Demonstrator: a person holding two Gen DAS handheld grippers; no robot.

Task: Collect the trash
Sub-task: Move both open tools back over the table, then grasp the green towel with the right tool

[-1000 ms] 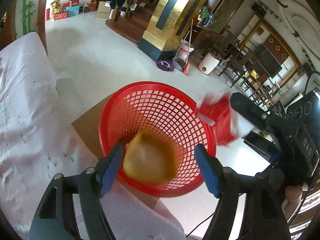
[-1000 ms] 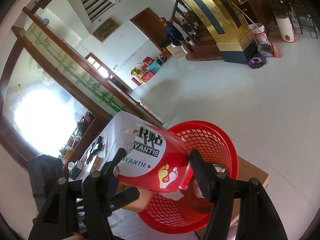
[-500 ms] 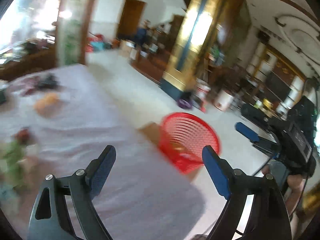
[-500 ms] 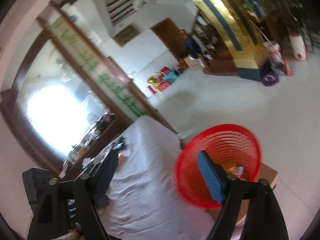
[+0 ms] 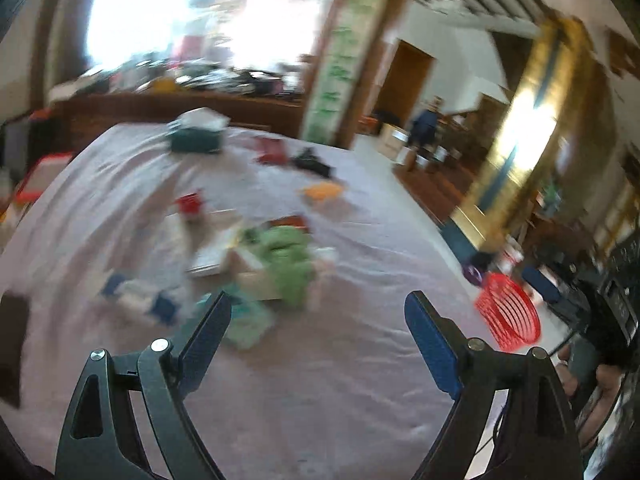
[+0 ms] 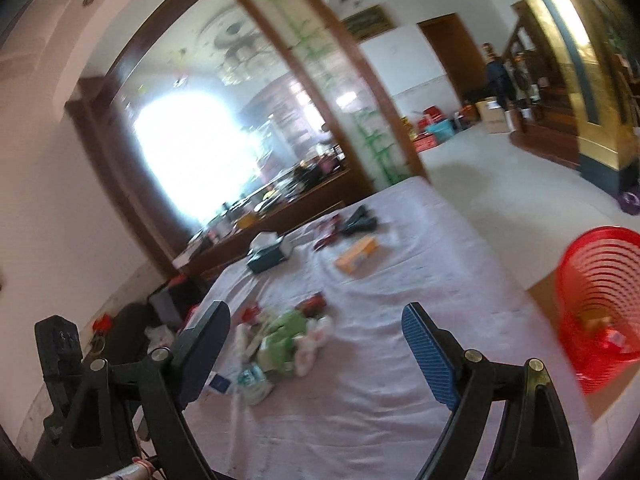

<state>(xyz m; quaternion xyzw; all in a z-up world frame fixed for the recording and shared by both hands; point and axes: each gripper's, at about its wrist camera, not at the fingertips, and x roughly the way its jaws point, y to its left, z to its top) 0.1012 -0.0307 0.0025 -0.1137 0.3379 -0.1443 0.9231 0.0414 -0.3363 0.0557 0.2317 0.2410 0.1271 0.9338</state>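
Left hand-held gripper [image 5: 318, 318]: fingers spread wide, nothing between them. Right hand-held gripper [image 6: 316, 328]: fingers spread wide too, nothing held. Both hang above bench with wrinkled white cloth [image 6: 400, 280].

Blurry heap of trash, green wrapper on top [image 5: 286, 258], lies on cloth just ahead of left gripper, a bit left of middle. Same heap [image 6: 286, 334] sits between right gripper's fingertips, further out.

Orange flat packet [image 6: 357, 255] and dark green box [image 6: 266, 254] lie far back on cloth.

Red plastic mesh basket [image 6: 600, 304] stands off bench's right side, on brown cardboard [image 6: 544, 284], some trash inside.
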